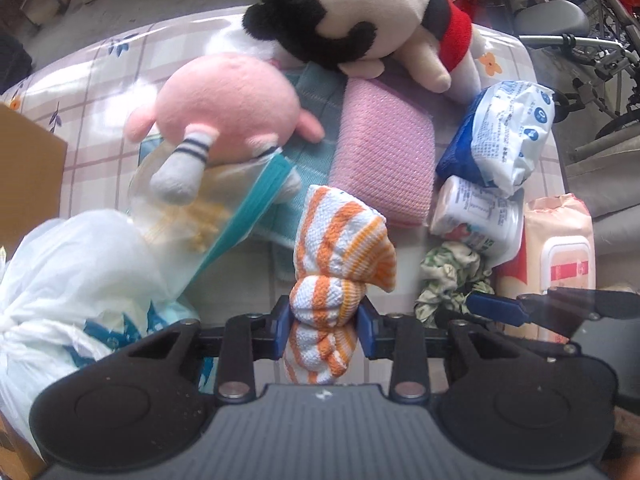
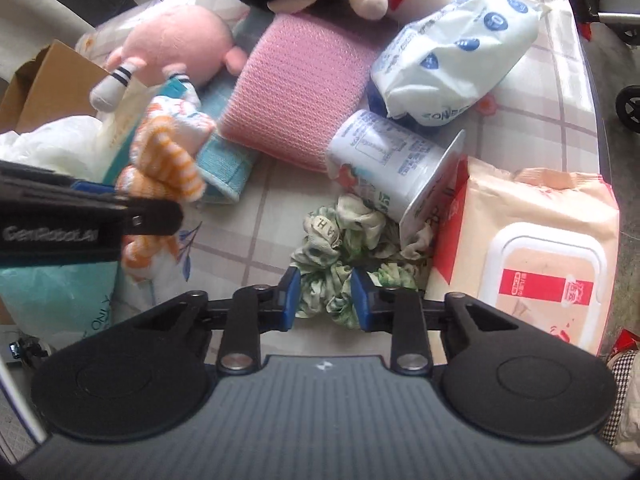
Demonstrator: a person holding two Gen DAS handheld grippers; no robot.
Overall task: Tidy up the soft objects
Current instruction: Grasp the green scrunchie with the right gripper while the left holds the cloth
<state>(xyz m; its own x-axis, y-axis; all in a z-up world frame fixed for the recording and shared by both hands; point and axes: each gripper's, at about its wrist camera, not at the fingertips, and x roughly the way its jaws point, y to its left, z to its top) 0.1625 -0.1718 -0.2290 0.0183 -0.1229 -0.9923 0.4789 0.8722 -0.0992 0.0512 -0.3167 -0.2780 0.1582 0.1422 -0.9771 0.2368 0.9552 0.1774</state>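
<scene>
The left tool [image 1: 323, 330] is clenched on the orange-and-white striped cloth [image 1: 340, 256], its blue pads pinching the rolled lower part while the looser upper folds flop out above the jaws. The right tool [image 2: 324, 296] is clenched on the green-and-white scrunchie [image 2: 344, 248], gripping only its near ruffles; the rest of the scrunchie lies on the tabletop [image 2: 540, 80], tucked under the lip of the tipped yogurt cup [image 2: 392, 164].

The step in hand looks like a double pick-up, and doing it well means lifting each piece straight up before carrying it anywhere. The scrunchie is the trickier one (its far edge sits beneath the cup and just beside the wet-wipes pack [image 2: 532, 256]), so a slow rise should let the fabric slide free without rolling the cup. The cloth is held near one end, so I would expect it to unfurl and dangle; keeping it high avoids dragging it across the teal towel [image 1: 316, 128] and the pink knitted pad [image 1: 384, 148] just beyond.

Further out lie the pink plush toy [image 1: 224, 96], the black-haired doll [image 1: 360, 12] and the blue-and-white tissue pack [image 1: 504, 128]. A cardboard box [image 2: 44, 84] stands open at the left edge beside a white plastic bag [image 1: 72, 272]; whether that box is the destination I cannot tell.
</scene>
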